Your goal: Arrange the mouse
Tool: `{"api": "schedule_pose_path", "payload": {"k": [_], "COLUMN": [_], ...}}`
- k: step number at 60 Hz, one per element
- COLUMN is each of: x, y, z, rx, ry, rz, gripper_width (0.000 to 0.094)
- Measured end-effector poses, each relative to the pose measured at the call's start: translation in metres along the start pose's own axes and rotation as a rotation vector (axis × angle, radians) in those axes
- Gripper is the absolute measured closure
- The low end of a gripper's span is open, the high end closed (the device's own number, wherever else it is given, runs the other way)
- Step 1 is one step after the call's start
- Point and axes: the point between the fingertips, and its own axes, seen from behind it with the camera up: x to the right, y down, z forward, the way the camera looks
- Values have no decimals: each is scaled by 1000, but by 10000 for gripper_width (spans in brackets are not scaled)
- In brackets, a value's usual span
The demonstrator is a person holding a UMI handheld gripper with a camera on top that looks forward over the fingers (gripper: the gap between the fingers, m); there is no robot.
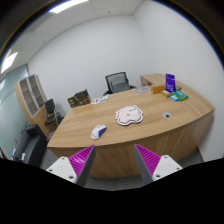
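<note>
A small white and blue mouse (98,131) lies on the wooden table (160,128), near its front edge. To the right of it, further in, lies a white mouse pad (129,116) with a pinkish print. My gripper (114,160) hangs well back from the table, in front of its edge and above the floor. Its fingers (79,160) with purple pads stand wide apart, open, with nothing between them. The mouse is far beyond the fingertips, slightly left of centre.
A small dark item (167,116) lies on the table right of the pad. A purple box (170,82) and a teal object (178,96) stand at the far right end. An office chair (118,83) is behind the table, shelves (32,95) at left.
</note>
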Motion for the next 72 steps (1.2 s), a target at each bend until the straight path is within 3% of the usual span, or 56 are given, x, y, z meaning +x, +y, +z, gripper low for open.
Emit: {"api": "schedule_pose_path", "payload": {"k": [12,20,36,51,72], "x": [-53,-68,-96,-112,-119], "y": [15,19,37,53,27], "z": [70,115,209,305,387], "rx": [-26,-8,9,-30,-59], "ry": [32,126,130,32,-38], "rz": [-28,-112,-51,-80,-213], "gripper_width": [120,106,108,107,121]}}
